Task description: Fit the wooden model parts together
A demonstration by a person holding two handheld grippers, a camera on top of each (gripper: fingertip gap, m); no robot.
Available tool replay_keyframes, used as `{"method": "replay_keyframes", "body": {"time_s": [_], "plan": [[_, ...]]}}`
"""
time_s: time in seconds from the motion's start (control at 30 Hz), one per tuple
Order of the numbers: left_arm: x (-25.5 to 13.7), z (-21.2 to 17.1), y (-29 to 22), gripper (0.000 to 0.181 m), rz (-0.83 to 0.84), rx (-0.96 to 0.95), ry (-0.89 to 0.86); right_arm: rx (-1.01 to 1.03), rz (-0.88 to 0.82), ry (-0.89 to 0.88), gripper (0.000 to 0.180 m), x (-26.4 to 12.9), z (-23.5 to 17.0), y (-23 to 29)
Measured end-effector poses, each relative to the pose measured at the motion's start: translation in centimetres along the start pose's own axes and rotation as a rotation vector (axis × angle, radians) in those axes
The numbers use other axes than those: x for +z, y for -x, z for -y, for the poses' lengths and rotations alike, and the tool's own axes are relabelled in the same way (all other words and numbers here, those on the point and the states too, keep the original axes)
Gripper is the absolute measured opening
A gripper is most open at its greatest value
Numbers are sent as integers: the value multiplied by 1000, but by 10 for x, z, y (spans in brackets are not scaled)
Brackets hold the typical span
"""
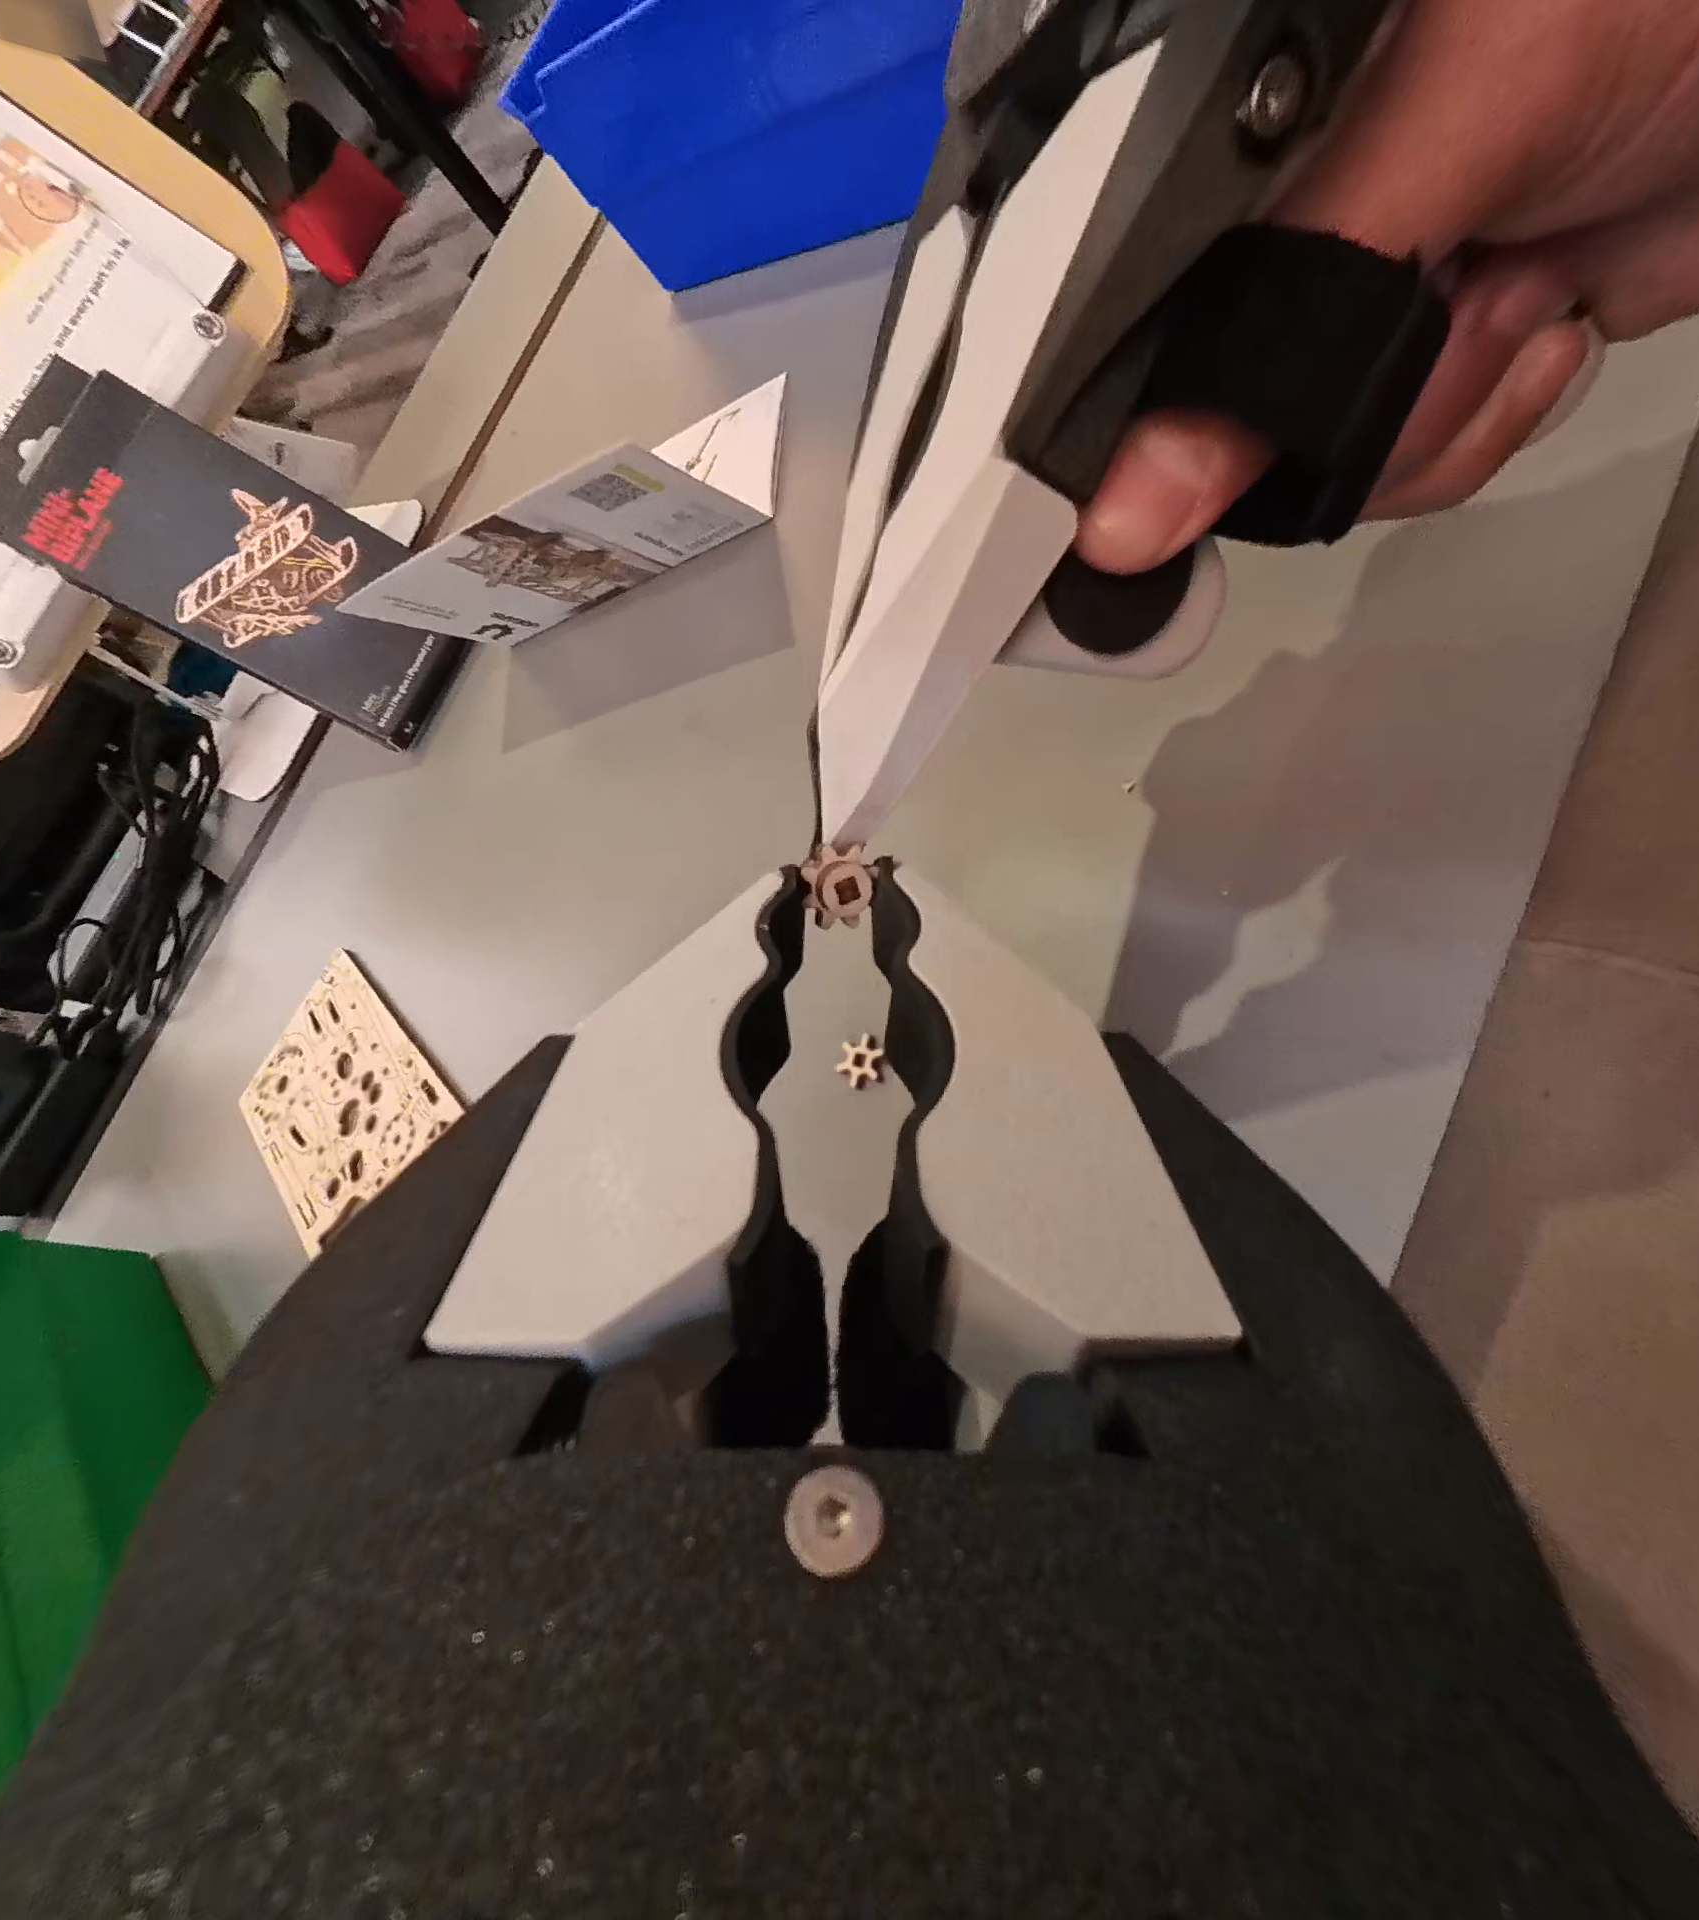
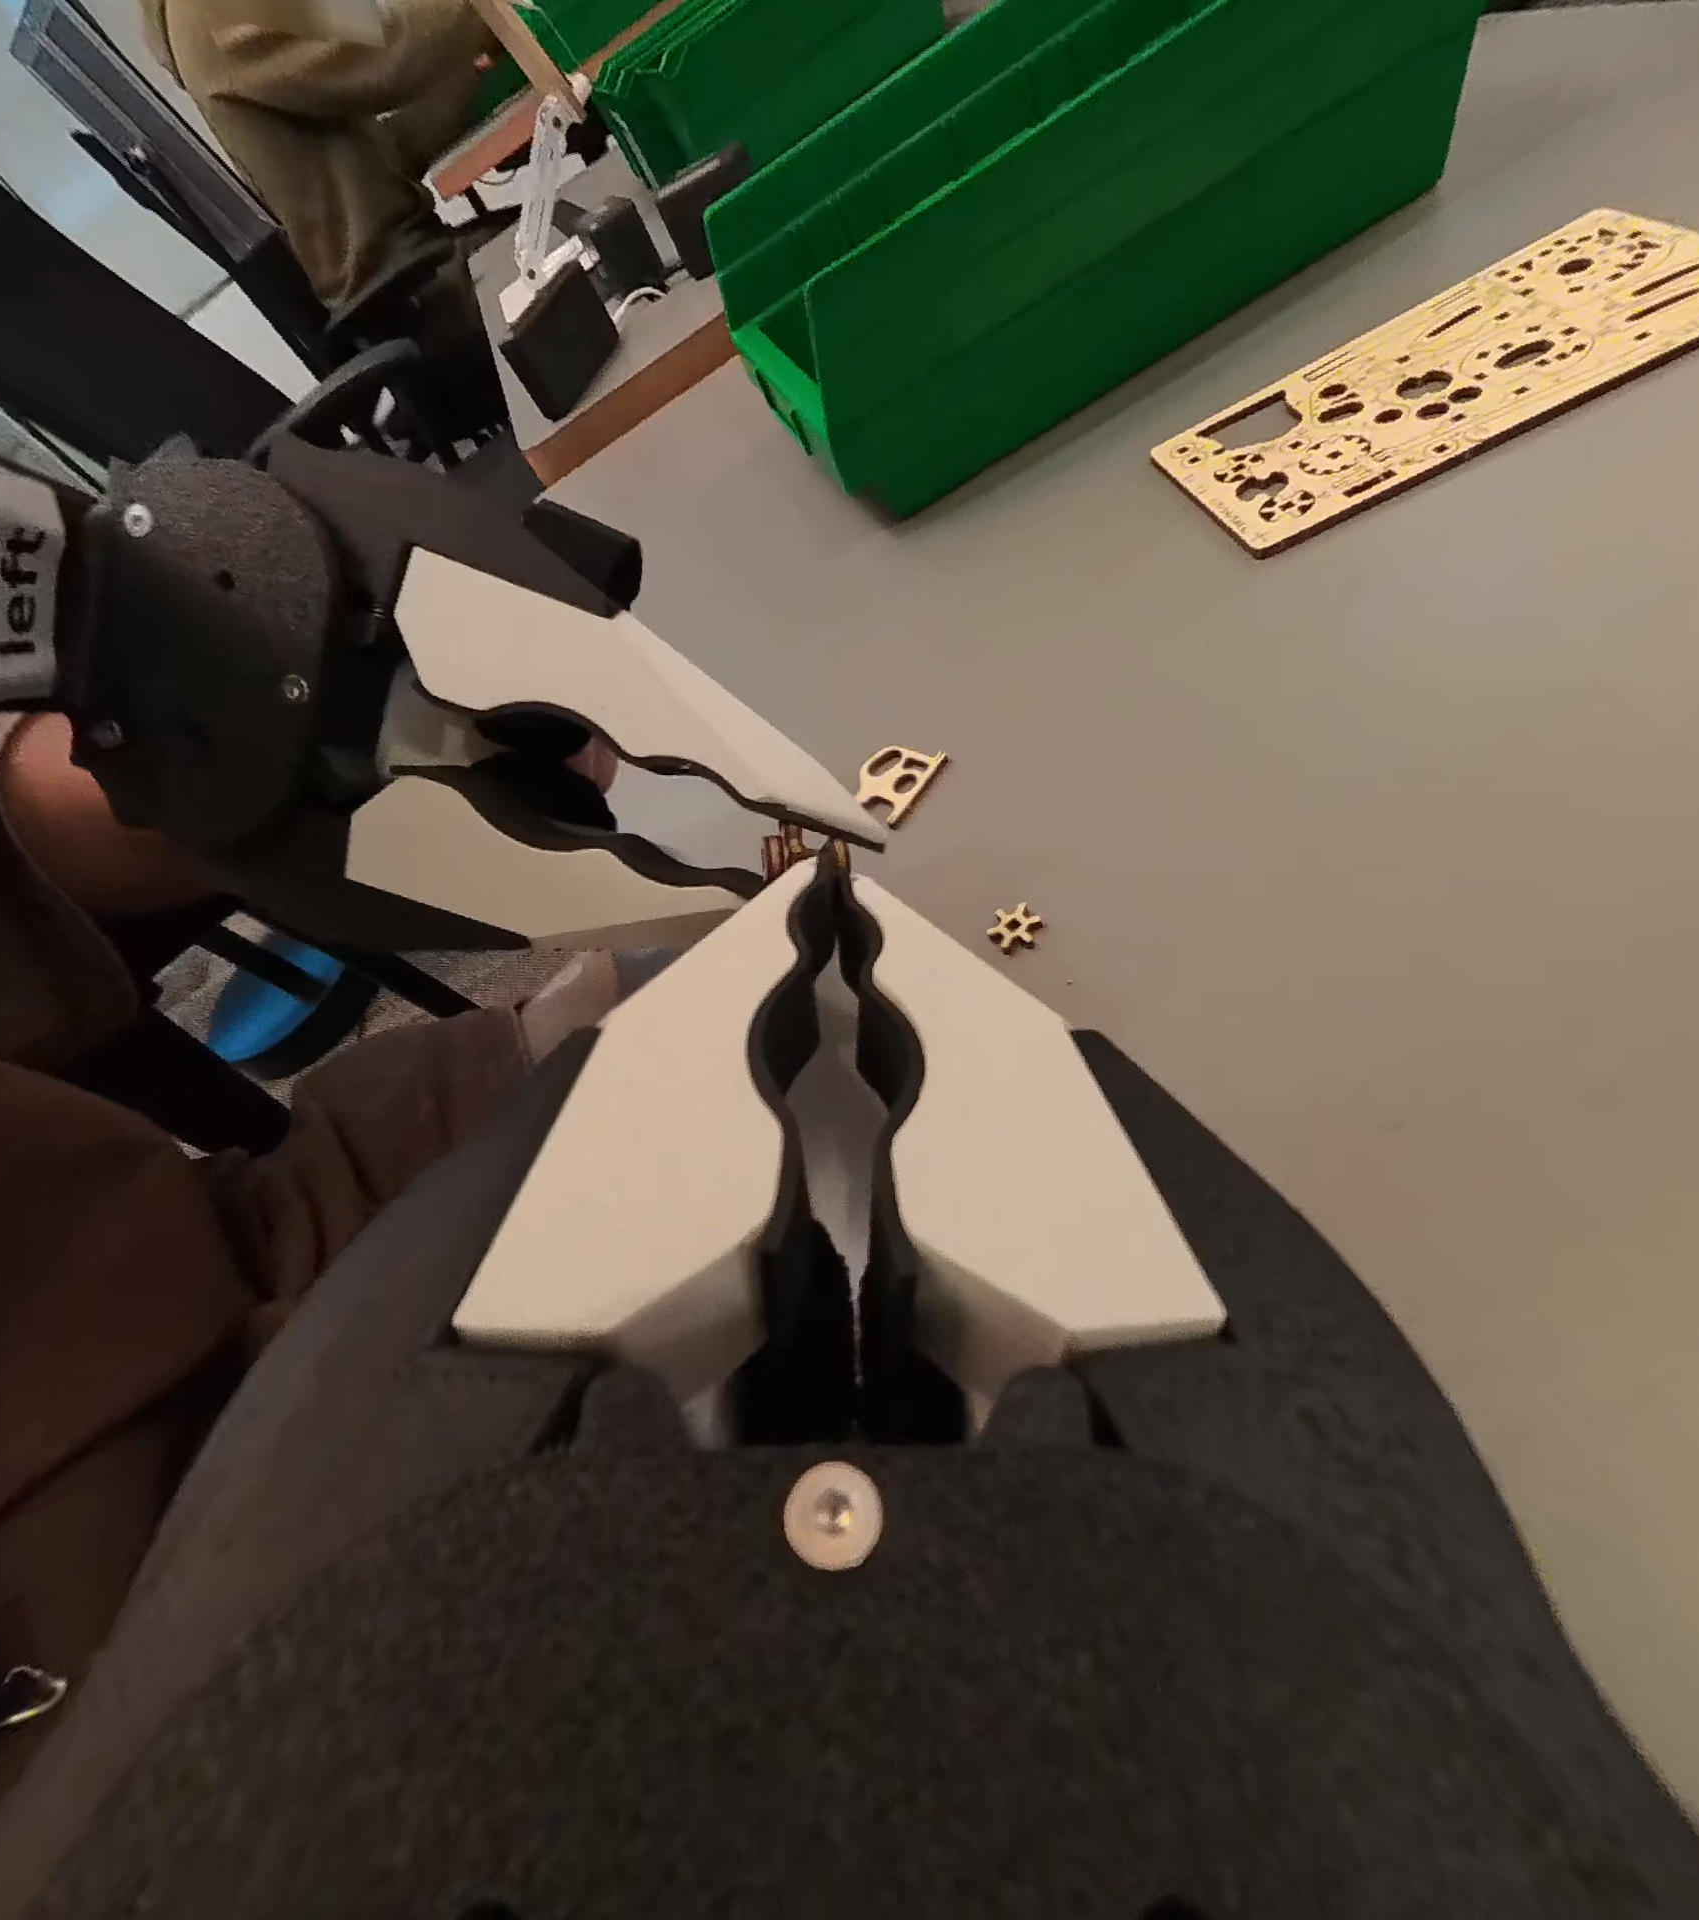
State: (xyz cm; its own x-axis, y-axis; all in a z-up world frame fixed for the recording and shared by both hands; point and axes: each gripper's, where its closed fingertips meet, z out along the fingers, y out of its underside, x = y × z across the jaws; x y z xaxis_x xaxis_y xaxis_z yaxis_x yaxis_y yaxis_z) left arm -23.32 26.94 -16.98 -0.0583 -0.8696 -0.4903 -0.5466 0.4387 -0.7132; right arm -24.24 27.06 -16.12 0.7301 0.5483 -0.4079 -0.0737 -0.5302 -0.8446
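A small wooden gear [image 1: 840, 888] is sitting pinched between the tips of the left gripper [image 1: 840, 883], held above the grey table [image 1: 616, 831]. The right gripper [image 1: 850, 831] is meeting it from above, its fingers nearly together on a thin wooden piece [image 2: 837, 858] at the gear. A star-shaped piece [image 1: 860, 1062] is lying below; the punched wooden sheet [image 2: 1479, 384] is lying near a green bin [image 2: 1032, 260].
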Motion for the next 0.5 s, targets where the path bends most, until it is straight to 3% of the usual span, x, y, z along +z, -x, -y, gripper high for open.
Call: {"method": "replay_keyframes", "body": {"time_s": [0.13, 0.2, 0.23, 0.27, 0.33, 0.4, 0.5], "plan": [[3, -3, 0, 9, 15, 23, 20, 18, -23, 6, 0, 1, -3, -6], [-14, 28, -11, 10, -60, -17, -168, 2, -299, 43, 0, -17, -14, -67], [-24, 44, -14, 10, -52, -14, -210, 179, -179, -21, 0, -24, -9, -67], [-23, 42, -8, 10, 28, 57, -172, 194, -148, -50, 0, -28, -3, -64], [-13, 9, 9, 10, 32, -53, -106, 51, -182, -21, 0, -30, -1, -58], [-20, 10, 26, 10, -1, -183, -191, 89, -165, 0, 0, -30, -8, -63], [-21, 20, 23, 11, 0, -120, -228, 85, -80, -35, 0, -35, 0, -51]]}}
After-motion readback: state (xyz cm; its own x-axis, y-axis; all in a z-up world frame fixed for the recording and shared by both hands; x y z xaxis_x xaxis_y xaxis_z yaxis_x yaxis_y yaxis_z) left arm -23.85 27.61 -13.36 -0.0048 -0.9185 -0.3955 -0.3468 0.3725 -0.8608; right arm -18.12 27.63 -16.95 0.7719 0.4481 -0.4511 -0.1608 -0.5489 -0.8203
